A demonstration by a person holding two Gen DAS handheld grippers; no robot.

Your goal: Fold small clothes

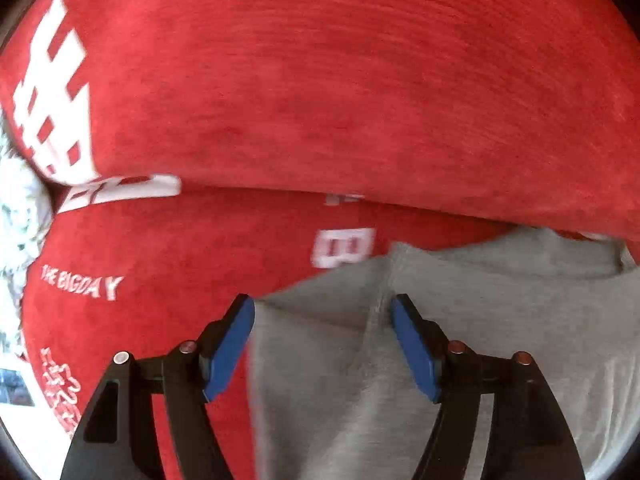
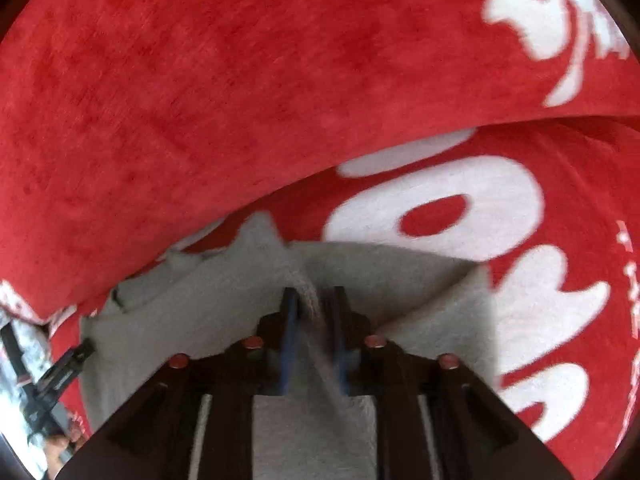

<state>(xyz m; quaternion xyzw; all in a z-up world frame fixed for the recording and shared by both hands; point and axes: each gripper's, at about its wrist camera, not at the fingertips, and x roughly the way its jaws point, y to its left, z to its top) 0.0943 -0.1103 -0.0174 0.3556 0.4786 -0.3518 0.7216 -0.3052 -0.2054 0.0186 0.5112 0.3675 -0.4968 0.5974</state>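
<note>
A small grey garment point(image 1: 460, 320) lies on a red blanket point(image 1: 320, 80) with white lettering. My left gripper point(image 1: 322, 312) is open, its blue pads point(image 1: 230, 348) wide apart just above the garment's left edge, holding nothing. In the right wrist view the same grey garment point(image 2: 192, 304) spreads under my right gripper point(image 2: 312, 304), whose jaws are shut on a pinched ridge of the grey cloth. The left gripper also shows in the right wrist view point(image 2: 74, 356) at the far left edge of the garment.
The red blanket point(image 2: 200, 100) rises in a thick fold behind the garment, with big white letters point(image 2: 460, 208) on the right. A white fluffy fabric point(image 1: 16, 208) shows at the far left edge.
</note>
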